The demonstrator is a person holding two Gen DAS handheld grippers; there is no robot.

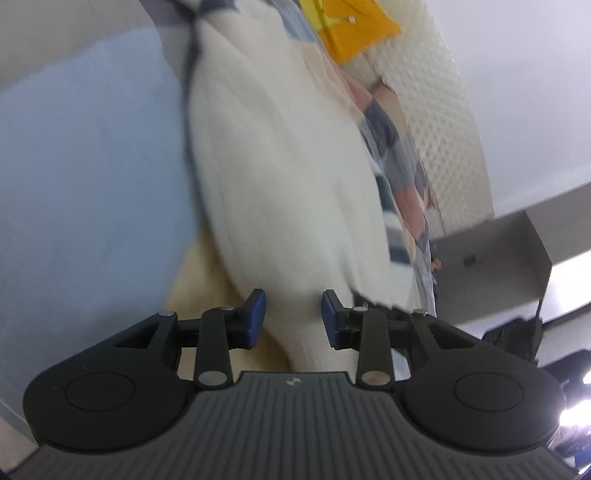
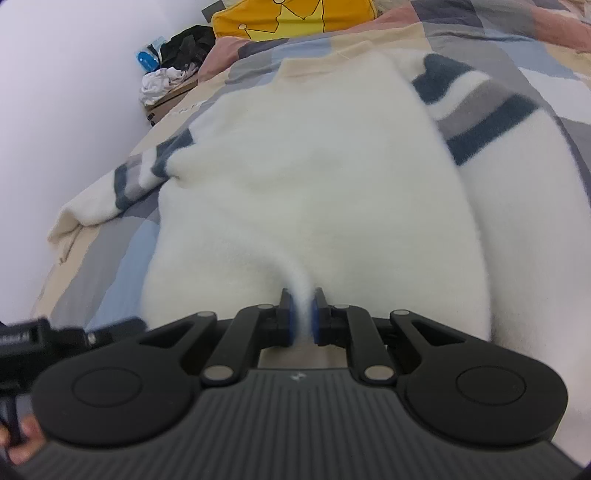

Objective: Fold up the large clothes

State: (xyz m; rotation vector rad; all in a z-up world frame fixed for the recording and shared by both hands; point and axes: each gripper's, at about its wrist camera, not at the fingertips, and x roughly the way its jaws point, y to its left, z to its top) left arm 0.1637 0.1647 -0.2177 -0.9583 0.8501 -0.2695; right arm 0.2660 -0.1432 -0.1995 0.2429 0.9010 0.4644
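Sweater (image 2: 306, 177) lay spread across the patchwork bedcover (image 2: 110, 251), white and fluffy, its striped sleeves (image 2: 476, 110) thrown out toward the cover's side edges and its collar toward the yellow pillow (image 2: 291, 18) at the head of the bed. You had the right gripper (image 2: 302, 314) closed on a pinch of the hem at the near edge; the wool rose in a small ridge between the blue pads (image 2: 318, 321), which suggests you took just enough cloth to lift the bottom without dragging the whole body. Your other tool showed at the lower left corner of that view, blurred, with fingers (image 2: 26, 432) wrapped round its handle.

In the left wrist view the left gripper (image 1: 293, 314) stood partly open, its pads (image 1: 258, 317) either side of a fold of the white wool but not visibly pressing it; the picture was smeared, so I cannot say you had contact. A pale blue patch of the cover (image 1: 92, 184) ran along one side and a grey open box (image 1: 509, 254) sat beyond the bed's far edge.

To my eye you were setting up a two-point hold along the hem, so the bottom could be carried up toward the collar in one even fold. The left side was not yet secured.
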